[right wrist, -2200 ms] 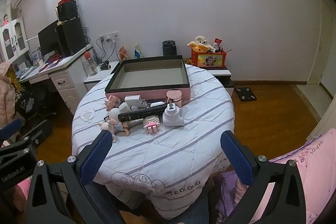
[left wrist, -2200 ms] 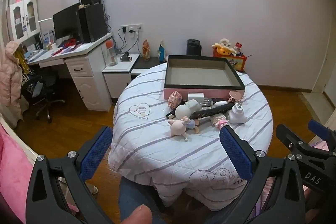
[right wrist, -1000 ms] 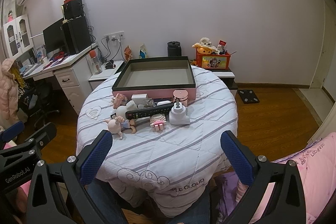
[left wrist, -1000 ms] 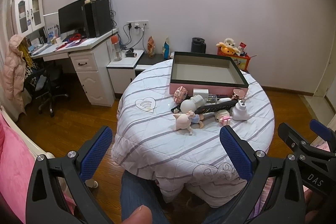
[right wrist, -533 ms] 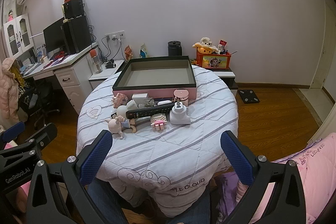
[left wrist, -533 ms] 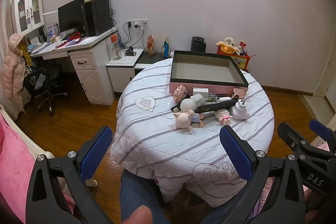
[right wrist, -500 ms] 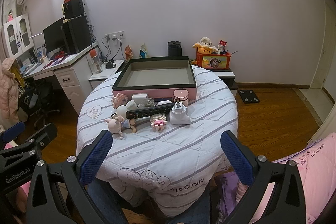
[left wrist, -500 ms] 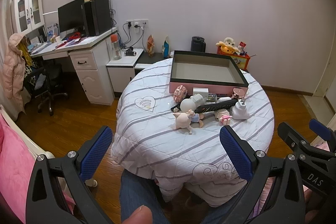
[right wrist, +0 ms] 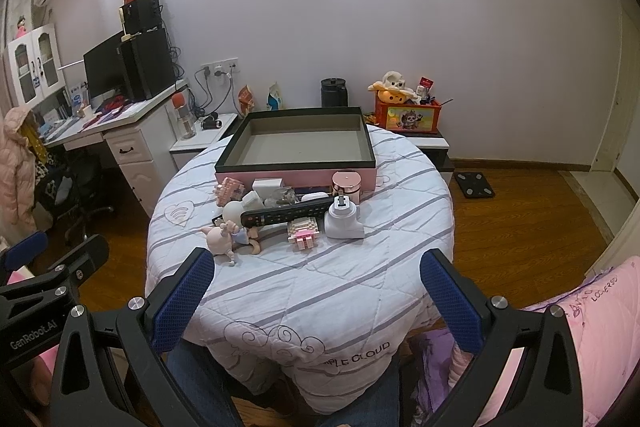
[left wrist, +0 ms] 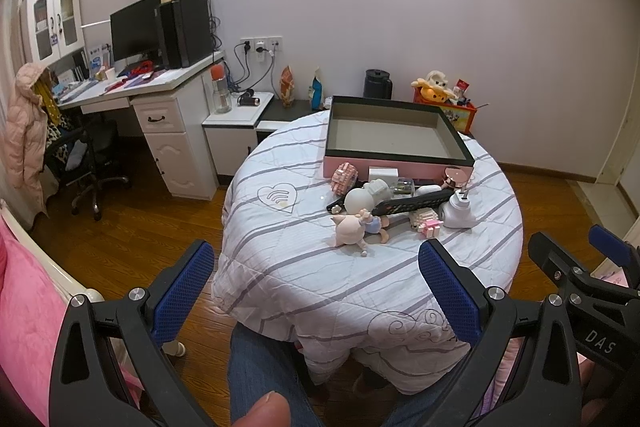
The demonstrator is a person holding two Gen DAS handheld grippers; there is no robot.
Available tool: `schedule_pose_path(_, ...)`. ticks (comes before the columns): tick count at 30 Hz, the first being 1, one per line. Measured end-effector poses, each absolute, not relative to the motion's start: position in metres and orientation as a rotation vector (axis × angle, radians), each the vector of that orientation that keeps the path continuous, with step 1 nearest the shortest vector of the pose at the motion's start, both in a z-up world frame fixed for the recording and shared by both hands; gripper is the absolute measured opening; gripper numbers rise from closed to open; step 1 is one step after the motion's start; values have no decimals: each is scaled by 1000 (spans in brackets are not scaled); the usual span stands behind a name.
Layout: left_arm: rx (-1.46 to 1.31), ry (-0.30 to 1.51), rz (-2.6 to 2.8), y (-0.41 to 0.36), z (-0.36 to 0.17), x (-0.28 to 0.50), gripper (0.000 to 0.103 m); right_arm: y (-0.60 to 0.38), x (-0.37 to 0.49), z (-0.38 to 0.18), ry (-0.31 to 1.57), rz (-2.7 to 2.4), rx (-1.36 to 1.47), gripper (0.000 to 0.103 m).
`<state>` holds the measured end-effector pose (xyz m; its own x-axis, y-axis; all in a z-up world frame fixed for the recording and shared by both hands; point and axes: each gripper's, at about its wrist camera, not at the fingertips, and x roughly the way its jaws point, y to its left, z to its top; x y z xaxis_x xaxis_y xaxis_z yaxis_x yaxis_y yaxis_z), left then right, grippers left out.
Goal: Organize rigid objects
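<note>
- Since half a second ago almost nothing has shifted: the left hand-held gripper (left wrist: 316, 277) and right hand-held gripper (right wrist: 318, 285) still hang spread and empty, well short of the desk (right wrist: 340, 279).
- Sorting is not begun: remote (right wrist: 292, 214), pig figurine (right wrist: 224, 237) and white plug (right wrist: 343, 219) lie clustered before the empty box (right wrist: 296, 169).
- Small pieces behind the remote are too crowded to identify.

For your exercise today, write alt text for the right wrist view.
An open right gripper faces a round quilted table where a remote control, pig figurine and small toys lie before an empty pink box.
</note>
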<state>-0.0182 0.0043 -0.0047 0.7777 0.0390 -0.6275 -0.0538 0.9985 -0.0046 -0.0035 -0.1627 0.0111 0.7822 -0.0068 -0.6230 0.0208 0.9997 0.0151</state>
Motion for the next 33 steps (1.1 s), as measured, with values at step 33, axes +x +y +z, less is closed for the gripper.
schedule_pose_path(33,-31,759,45,4,-43,6,103,-169,17,-18,737,-31,24,103)
